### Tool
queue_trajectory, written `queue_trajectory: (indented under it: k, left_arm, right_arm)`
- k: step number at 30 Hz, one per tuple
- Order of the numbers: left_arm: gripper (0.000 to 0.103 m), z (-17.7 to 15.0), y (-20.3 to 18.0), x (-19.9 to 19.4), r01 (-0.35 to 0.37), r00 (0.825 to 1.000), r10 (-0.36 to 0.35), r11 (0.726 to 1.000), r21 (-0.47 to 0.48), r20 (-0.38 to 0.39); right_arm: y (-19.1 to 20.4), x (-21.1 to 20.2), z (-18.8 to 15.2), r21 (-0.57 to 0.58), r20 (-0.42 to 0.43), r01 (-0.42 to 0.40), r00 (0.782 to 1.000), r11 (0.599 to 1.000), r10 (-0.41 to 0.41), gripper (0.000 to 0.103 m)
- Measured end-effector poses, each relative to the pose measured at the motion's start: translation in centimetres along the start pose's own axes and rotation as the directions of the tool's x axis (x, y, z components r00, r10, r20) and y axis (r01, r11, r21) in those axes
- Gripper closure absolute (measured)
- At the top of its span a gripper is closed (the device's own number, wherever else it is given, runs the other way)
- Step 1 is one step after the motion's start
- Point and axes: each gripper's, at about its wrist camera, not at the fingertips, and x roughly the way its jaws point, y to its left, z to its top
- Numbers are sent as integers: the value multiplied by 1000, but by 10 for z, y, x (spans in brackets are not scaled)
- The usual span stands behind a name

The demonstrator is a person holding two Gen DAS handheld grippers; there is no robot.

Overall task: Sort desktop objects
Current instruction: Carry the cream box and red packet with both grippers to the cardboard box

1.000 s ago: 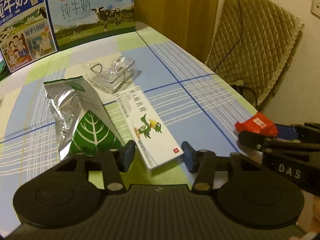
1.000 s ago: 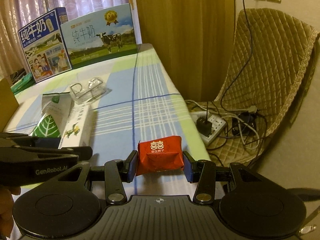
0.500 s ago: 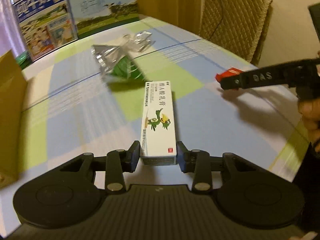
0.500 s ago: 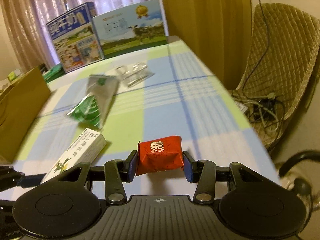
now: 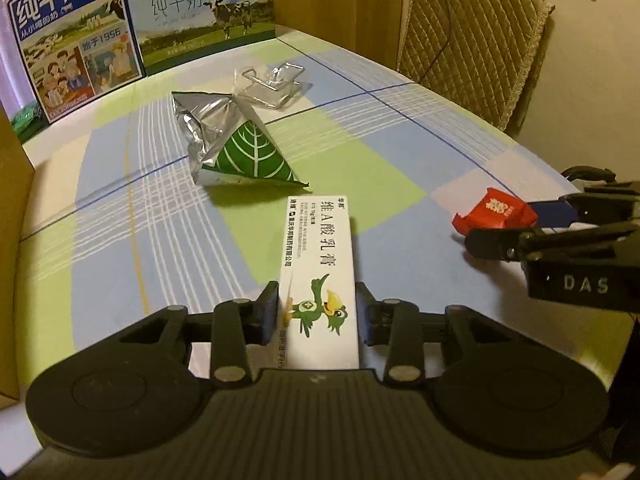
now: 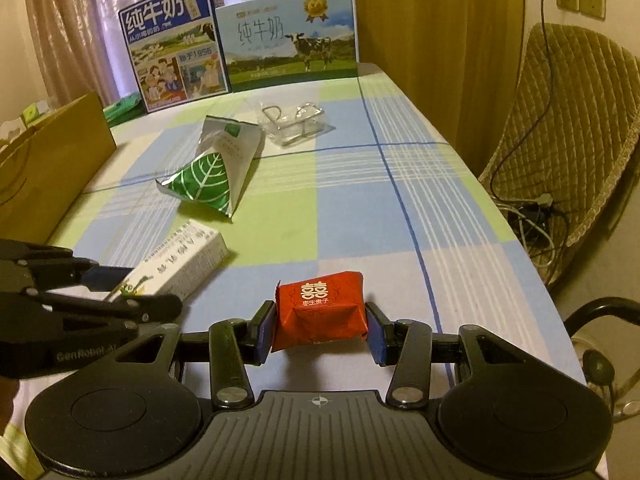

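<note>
Checked blue-and-green cloth covered the counter (image 6: 400, 184), two milk cartons standing at its far end. My left claw (image 5: 316, 312) gripped the white rectangular ointment box (image 5: 320, 272); my right claw (image 6: 320, 320) pinched the red foil-wrapped sweet (image 6: 320, 310). Both seemed lifted clear, though I couldn't be sure. Left unsorted were the silver-and-green triangular foil pouch (image 6: 216, 168) and clear plastic packet of wire clips (image 6: 298, 122).
</note>
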Motion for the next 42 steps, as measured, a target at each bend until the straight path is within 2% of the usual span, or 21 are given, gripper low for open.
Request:
queue_trajectory:
  k: [6,17,29,42]
  left_arm:
    - [70,-13,4,-26,-22,1000,23,1000,-6,11]
    - [70,-29,35,-90,-77,994,84,991,-105,67]
    - [70,-35,100,-162,-159,971,196,958,-241,140]
    - [70,-61,152,-204,-200,951,264,922,-331,162]
  right_arm:
    - [9,-9,-2,-41,7,15,1000,999,-15,60]
    - [60,-44,11,-90,48,-50,997,995,55,60]
    - [142,-61,38,-206,96,-134,983,969,156,60]
    - [211,-58,51,-307,89,-195,969,931,232,60]
